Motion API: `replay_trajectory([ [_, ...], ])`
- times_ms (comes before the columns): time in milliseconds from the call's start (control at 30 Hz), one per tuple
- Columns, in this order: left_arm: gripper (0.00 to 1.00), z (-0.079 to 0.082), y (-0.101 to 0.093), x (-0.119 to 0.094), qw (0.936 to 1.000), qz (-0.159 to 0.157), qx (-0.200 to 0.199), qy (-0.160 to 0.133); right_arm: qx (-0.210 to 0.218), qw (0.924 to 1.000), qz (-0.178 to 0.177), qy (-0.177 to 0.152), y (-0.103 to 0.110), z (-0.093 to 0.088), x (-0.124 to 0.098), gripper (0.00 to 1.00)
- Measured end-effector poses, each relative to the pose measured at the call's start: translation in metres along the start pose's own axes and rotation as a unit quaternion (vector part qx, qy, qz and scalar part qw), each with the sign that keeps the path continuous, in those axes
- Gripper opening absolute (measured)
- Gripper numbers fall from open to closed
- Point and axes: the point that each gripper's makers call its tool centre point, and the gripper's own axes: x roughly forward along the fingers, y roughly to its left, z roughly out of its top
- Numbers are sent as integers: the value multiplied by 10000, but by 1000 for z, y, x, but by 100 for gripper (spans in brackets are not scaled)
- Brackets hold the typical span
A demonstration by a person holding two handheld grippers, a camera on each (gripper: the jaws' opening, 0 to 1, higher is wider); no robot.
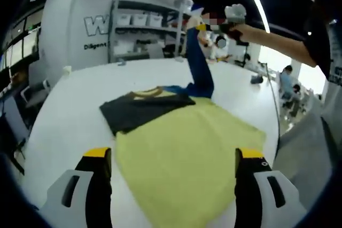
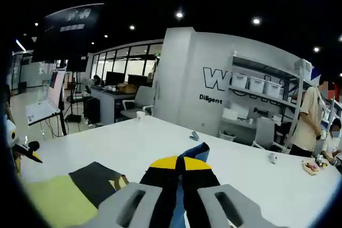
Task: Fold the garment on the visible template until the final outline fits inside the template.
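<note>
Left tool (image 1: 173, 166): jaws apart, above yellow template (image 1: 187, 153).
Right tool (image 2: 179, 172): clamped on blue sleeve (image 1: 200, 62), lifted.
Garment (image 1: 144, 108): on table (image 1: 75, 100), overlapping the template's far edge.
Risk: sleeve pull could drag garment off template.

My left gripper (image 1: 173, 166): black jaws, yellow tips, grey slotted housings. Right gripper (image 2: 180, 177): identical colours. My dark short sleeve (image 1: 319, 36) lies beside the grey trousers (image 1: 312, 148).
</note>
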Motion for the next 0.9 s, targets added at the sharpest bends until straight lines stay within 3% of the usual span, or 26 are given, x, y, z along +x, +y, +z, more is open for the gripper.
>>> replay_trajectory([
  [100,91,-1,4,-3,10000,46,-28,-13,9,9997,241,-69,30,5,21,0],
  [267,90,-1,8,-9,9999,109,-39,-56,54,9990,433,-74,59,1,36,0],
  [367,90,-8,14,-16,9997,231,-98,-9,207,9977,653,18,101,-16,51,0],
  [467,91,-11,16,-18,9996,251,-120,11,250,9973,685,59,115,-24,55,0],
  [533,93,-12,13,-18,9995,272,-142,20,434,9955,810,232,144,-42,67,0],
  [700,92,-5,24,-26,9983,412,-365,-178,566,9934,932,353,181,-59,82,0],
  [767,92,-5,25,-27,9981,488,-338,-161,278,9918,1103,575,212,-85,94,0],
  [900,91,-10,26,-28,9981,512,-344,-92,386,9881,1205,872,234,-108,97,0],
])
